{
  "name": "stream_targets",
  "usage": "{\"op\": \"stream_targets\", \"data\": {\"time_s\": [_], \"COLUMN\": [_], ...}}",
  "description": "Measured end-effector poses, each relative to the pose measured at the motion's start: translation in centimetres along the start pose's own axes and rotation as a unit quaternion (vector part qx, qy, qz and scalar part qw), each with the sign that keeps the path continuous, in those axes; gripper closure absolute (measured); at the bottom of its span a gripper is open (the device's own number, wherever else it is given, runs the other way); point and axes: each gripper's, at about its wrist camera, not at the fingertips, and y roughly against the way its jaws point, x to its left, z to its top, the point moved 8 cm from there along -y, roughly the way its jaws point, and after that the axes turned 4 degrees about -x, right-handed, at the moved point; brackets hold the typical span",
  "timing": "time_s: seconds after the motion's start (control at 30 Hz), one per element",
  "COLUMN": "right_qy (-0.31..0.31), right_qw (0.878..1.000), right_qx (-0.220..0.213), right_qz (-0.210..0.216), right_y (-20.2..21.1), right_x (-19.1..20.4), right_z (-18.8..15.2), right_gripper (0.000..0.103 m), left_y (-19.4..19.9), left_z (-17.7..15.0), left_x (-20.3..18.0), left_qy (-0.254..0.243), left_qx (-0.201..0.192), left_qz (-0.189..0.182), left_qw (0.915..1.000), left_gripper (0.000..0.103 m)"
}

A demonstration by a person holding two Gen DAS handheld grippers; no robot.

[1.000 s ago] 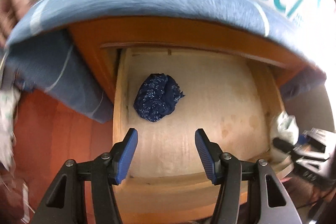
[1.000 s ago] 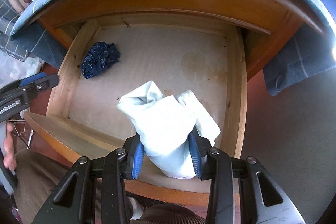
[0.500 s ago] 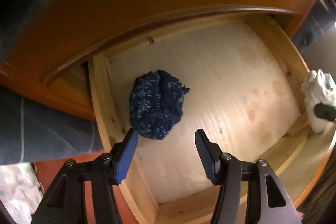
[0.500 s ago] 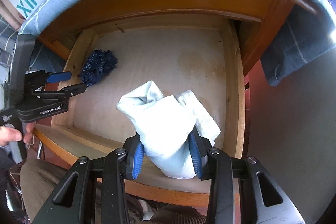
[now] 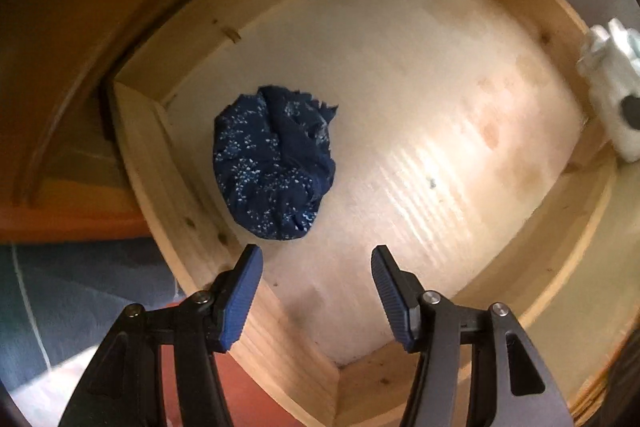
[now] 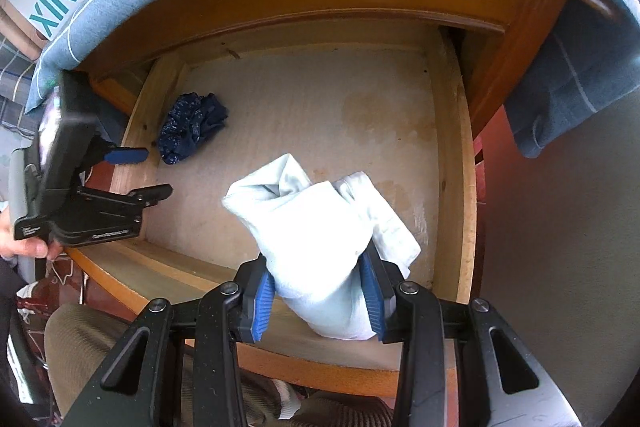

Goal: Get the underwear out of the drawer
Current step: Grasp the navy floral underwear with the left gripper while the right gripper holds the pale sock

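While bunched, navy speckled underwear [image 5: 274, 167], drawer [image 5: 168, 163]

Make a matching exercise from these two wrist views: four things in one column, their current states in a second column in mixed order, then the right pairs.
Things:
1. dark blue underwear
2. white underwear
3. left tool
4. drawer

States:
A. pulled out, wooden floor mostly bare
B. open, holding nothing, above the drawer
C. clamped between the right tool's blue pads
D. bunched up on the drawer floor near a side wall

Pairs: 1-D, 2-C, 3-B, 4-A
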Motion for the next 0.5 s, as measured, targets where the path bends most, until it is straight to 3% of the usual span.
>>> {"op": "stream_targets", "data": {"time_s": [0.17, 0.33, 0.5], "right_qy": [-0.001, -0.008, -0.006], "right_qw": [1.0, 1.0, 1.0], "right_qx": [0.002, 0.005, 0.008], "right_qz": [0.005, 0.013, 0.015], "right_y": [0.0, 0.0, 0.0], "right_x": [0.1, 0.1, 0.2], "right_z": [-0.1, -0.1, -0.1], "right_gripper": [0.067, 0.067, 0.067], "left_y": [-1.4, -2.0, -3.2], "left_z": [1.4, 3.2, 4.4], "left_x": [0.2, 0.8, 0.0], "left_qy": [-0.019, -0.008, -0.047], "left_qx": [0.019, 0.005, 0.008], "left_qz": [0.006, -0.004, 0.01], "left_qw": [0.9996, 0.9999, 0.9988], "left_gripper": [0.045, 0.045, 0.045]}}
